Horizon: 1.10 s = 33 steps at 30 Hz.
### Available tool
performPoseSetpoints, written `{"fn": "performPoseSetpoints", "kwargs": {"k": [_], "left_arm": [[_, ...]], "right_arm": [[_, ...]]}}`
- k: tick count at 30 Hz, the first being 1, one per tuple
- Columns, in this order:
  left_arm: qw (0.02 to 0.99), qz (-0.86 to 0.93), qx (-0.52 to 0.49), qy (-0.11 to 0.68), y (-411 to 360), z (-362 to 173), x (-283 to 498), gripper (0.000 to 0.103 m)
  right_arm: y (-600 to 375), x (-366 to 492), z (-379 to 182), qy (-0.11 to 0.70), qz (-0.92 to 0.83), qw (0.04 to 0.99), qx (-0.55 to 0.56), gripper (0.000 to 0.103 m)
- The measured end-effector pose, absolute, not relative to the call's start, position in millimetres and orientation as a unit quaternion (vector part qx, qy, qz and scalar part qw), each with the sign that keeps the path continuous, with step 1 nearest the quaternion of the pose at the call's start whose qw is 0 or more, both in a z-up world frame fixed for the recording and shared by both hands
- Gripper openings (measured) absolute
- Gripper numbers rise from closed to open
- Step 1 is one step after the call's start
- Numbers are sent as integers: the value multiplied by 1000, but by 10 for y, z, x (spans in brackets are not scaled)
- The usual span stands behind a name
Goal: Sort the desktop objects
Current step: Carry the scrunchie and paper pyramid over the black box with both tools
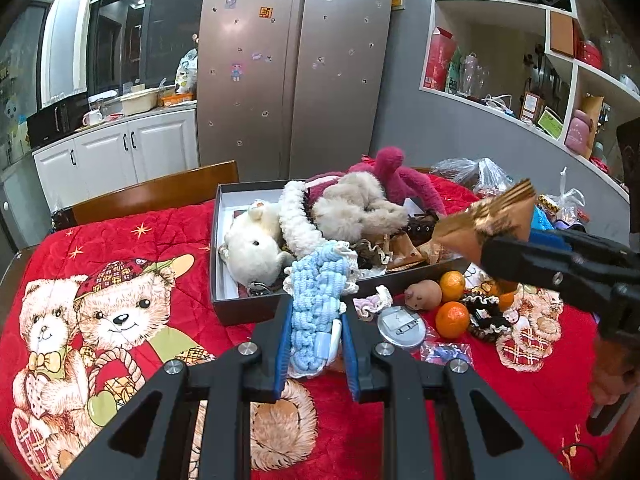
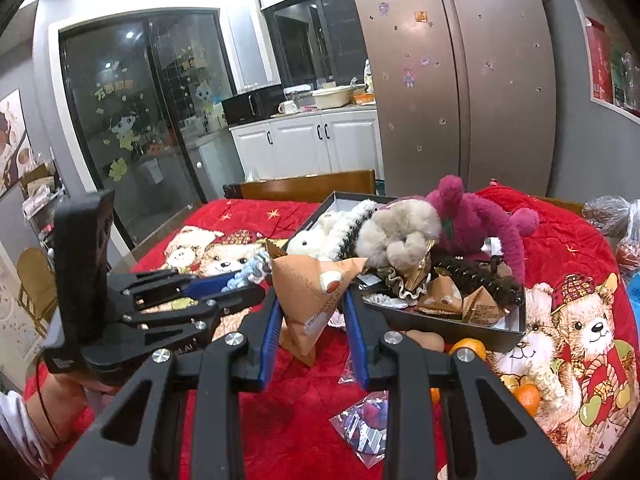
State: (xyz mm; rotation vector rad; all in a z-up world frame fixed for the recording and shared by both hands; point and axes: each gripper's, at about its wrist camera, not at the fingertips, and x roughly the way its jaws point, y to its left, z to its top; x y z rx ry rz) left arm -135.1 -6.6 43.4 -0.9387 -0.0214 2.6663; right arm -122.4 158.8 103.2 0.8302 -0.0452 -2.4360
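Observation:
My left gripper (image 1: pixel 316 316) is shut on a light blue knitted item (image 1: pixel 318 300), held just in front of the dark box (image 1: pixel 240 304). The box holds plush toys (image 1: pixel 256 240), scrunchies and brown snack packets. My right gripper (image 2: pixel 310 300) is shut on a brown triangular snack packet (image 2: pixel 312 292), held above the red cloth near the box (image 2: pixel 460 328). The same packet shows in the left wrist view (image 1: pixel 484 222), over the box's right end. The left gripper shows in the right wrist view (image 2: pixel 224 284) at the left, still holding the blue item.
Two oranges (image 1: pixel 452 318), a small brown mouse toy (image 1: pixel 422 294), a round silver badge (image 1: pixel 401 326), scrunchies (image 1: pixel 486 320) and a plastic sachet (image 2: pixel 366 424) lie on the red bear-print cloth (image 1: pixel 120 248). Plastic bags (image 1: pixel 480 176) sit far right. A wooden chair (image 1: pixel 156 194) stands behind the table.

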Motion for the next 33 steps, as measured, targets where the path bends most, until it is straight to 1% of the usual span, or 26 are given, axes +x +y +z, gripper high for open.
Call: {"fn": "performPoseSetpoints", "kwargs": {"k": [10, 13, 20, 26, 33], "left_arm": [[136, 935, -327, -20, -157, 553, -1378, 22], [151, 930, -335, -25, -160, 610, -1440, 22], [138, 934, -327, -33, -116, 722, -1667, 22], [123, 936, -328, -29, -106, 787, -2079, 23], [114, 930, -348, -20, -67, 702, -2674, 23]], "right_arm": [[1605, -1142, 1217, -29, -913, 284, 291, 31], [1608, -1144, 1263, -29, -915, 284, 284, 31], [1586, -1270, 1313, -35, -919, 285, 272, 31], [1519, -1650, 1345, -28, -926, 267, 267, 31], [1417, -2281, 1181, -42, -916, 261, 301, 31]]}}
